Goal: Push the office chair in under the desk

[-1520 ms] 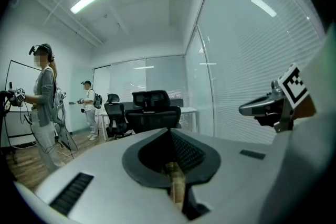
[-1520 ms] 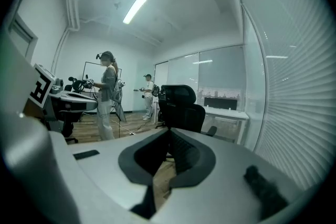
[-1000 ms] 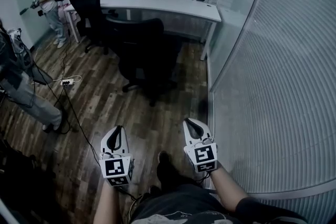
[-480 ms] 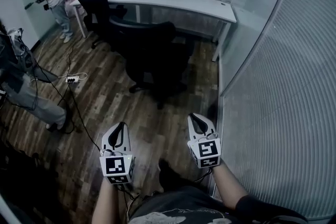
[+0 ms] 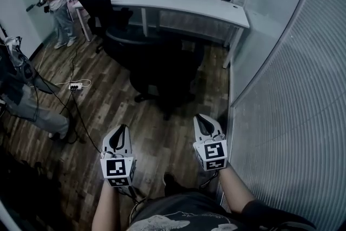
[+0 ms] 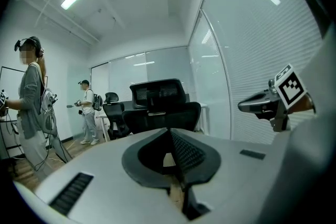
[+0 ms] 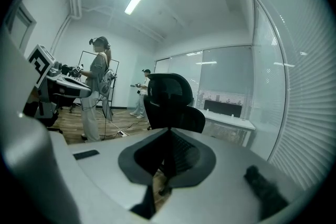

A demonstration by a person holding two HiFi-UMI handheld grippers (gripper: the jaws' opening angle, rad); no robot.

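A black office chair point(image 5: 162, 65) stands on the wood floor a short way out from the long white desk point(image 5: 184, 2), with its back turned to me. My left gripper point(image 5: 121, 129) and right gripper point(image 5: 200, 118) are held low in front of me, well short of the chair, both shut and empty. In the left gripper view the chair point(image 6: 160, 105) rises straight ahead beyond the closed jaws point(image 6: 169, 132), and the right gripper point(image 6: 268, 104) shows at the right. From the right gripper view the chair point(image 7: 170, 102) stands ahead, the desk point(image 7: 231, 119) to its right.
A curved glass wall with blinds point(image 5: 286, 89) runs close along the right. A second black chair point(image 5: 100, 5) stands at the desk's left end beside a standing person point(image 5: 54, 2). Another person point(image 5: 21, 94) is at the left, with a power strip and cables point(image 5: 75, 85) on the floor.
The view has drifted a little toward the chair and desk, and to the left. Both grippers keep the same shut pose in front of me. The chair stays where it was.
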